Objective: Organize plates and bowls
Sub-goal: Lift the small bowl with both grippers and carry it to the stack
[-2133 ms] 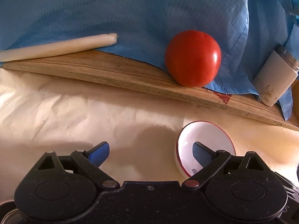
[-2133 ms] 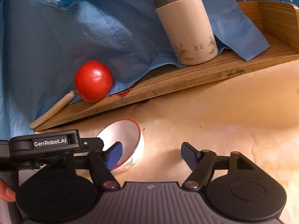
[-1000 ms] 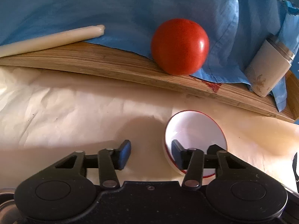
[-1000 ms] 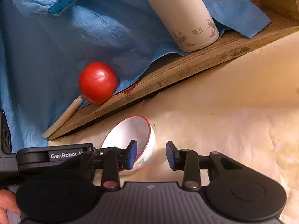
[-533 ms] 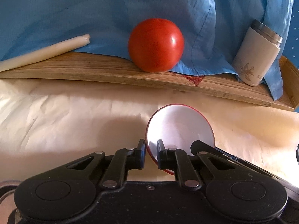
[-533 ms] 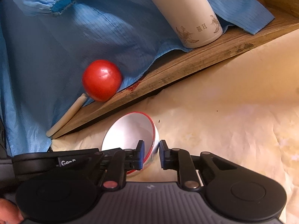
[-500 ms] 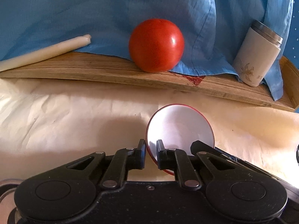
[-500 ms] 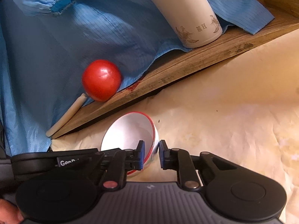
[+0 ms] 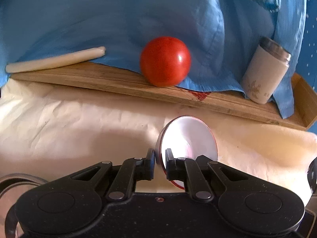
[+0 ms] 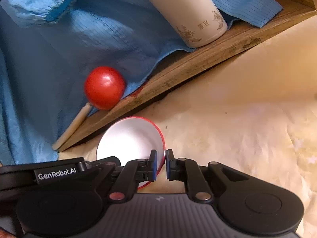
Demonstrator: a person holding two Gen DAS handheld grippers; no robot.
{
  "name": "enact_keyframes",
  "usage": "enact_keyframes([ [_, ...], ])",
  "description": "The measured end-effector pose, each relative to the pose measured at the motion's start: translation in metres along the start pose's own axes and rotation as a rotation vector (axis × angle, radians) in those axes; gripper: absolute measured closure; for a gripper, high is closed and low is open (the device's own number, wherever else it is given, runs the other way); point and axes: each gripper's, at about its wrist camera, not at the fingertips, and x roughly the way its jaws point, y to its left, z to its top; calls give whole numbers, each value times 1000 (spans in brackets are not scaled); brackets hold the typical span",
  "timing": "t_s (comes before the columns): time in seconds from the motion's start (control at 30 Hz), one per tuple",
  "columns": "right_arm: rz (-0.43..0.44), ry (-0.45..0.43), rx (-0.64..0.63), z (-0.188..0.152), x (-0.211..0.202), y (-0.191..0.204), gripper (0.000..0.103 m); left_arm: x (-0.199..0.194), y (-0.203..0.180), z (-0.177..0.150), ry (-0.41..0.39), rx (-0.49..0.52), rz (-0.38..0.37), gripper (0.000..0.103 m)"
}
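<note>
The right wrist view alone shows the other tool's black arm with white lettering (image 10: 57, 175) reaching in low on the bowl's left, plus a gathered blue cuff (image 10: 45, 4) far above the bowl; the left wrist view alone shows the full length of the pale stick (image 9: 55, 62) up and to the left of the bowl, and the tray's (image 9: 305, 107) raised end wall to the bowl's upper right. Both views show the red ball (image 9: 165, 61) on the blue cloth (image 9: 99, 19) beyond the bowl, and the cream flask (image 9: 264, 70) standing on the tray further right. The bowl (image 9: 188, 138) sits over the creased cream paper (image 9: 69, 123) just in front of the tray, tipped on edge so its white inside faces the cameras; it is small, white, with a thin red rim. The left gripper (image 9: 158, 163) is pinched tight on the rim's left side, one finger inside and one outside. The right gripper (image 10: 160, 164) is likewise clamped on the rim's right side.
</note>
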Motion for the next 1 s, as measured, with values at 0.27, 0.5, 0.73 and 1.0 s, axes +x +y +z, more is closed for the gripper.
enact_keyframes([
  [0.27, 108, -51, -29, -2, -13, 7, 93, -19, 23, -8, -74, -75, -36, 93],
  [0.5, 170, -128, -120, -9, -23, 28, 93, -45, 40, -16, -171, -109, -73, 93],
  [0.73, 190, -170, -224, -19, -34, 58, 93, -69, 68, -22, -237, -127, -117, 94],
  [1.0, 225, -149, -258, -34, -33, 89, 93, -86, 104, -31, -257, -168, -101, 94],
])
